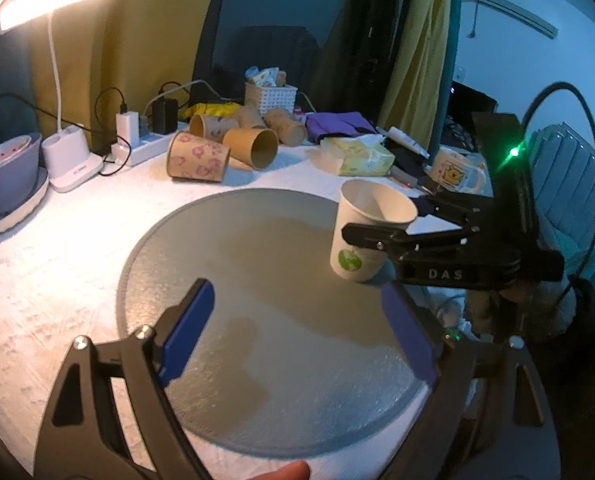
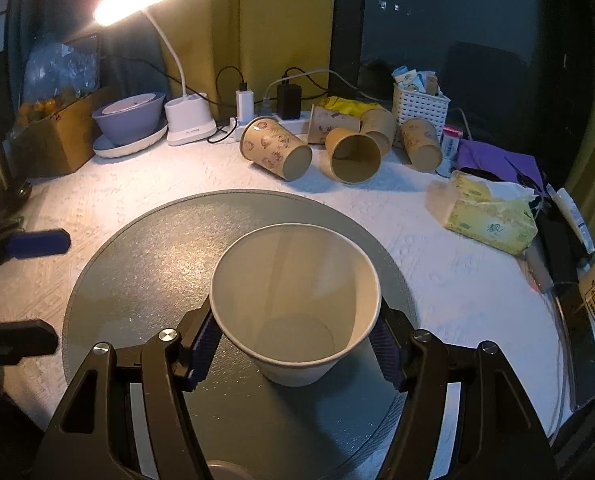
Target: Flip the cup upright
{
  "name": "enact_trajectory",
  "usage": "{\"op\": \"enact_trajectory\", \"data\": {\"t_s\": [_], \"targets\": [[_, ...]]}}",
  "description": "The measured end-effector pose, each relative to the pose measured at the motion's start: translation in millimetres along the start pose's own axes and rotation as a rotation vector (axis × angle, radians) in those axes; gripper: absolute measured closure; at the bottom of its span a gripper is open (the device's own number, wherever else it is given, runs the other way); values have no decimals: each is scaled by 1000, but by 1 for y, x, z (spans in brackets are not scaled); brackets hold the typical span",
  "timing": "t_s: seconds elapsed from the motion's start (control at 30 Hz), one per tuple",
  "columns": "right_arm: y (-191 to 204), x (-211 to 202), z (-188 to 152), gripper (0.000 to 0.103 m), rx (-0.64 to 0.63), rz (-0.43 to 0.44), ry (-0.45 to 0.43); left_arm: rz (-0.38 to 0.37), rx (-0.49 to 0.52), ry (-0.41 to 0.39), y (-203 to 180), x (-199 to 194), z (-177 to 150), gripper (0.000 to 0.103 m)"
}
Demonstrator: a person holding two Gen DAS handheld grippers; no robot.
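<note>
A white paper cup (image 2: 297, 312) stands mouth up on the round grey mat (image 2: 145, 272). My right gripper (image 2: 295, 346) is shut on the cup, one blue pad on each side of its wall. In the left wrist view the same cup (image 1: 367, 232) shows at the mat's right edge with a green logo, held by the black right gripper (image 1: 353, 236). My left gripper (image 1: 297, 336) is open and empty above the near part of the mat (image 1: 257, 280), well left of the cup.
Several brown paper cups (image 2: 277, 148) lie on their sides at the back of the white table. A desk lamp (image 2: 185, 120), a bowl (image 2: 129, 116), a power strip, a white basket (image 2: 419, 106), a tissue pack (image 2: 489, 216) and a mug (image 1: 457, 174) stand around.
</note>
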State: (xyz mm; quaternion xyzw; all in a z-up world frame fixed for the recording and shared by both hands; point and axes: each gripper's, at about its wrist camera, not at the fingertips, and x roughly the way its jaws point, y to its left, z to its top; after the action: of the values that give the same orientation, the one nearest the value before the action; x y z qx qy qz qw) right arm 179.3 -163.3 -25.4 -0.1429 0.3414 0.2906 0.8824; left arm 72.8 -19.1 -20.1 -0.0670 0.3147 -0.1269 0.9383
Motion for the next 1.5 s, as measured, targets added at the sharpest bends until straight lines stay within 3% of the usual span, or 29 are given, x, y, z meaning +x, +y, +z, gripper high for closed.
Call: {"op": "enact_trajectory", "data": {"t_s": [0.33,0.8,0.97,1.5], "targets": [[-10,0,-2,34,26,41,-7,34,-9,-23,-8,7,7,16],[-3,-17,-4,30,38,49,-7,37,-6,-67,-15,-17,10,16],[-3,-32,-3,25,49,33,-26,29,-8,-97,-19,-29,11,16],[-2,-89,-2,25,51,-5,-101,0,30,-180,-45,-62,21,15]]}}
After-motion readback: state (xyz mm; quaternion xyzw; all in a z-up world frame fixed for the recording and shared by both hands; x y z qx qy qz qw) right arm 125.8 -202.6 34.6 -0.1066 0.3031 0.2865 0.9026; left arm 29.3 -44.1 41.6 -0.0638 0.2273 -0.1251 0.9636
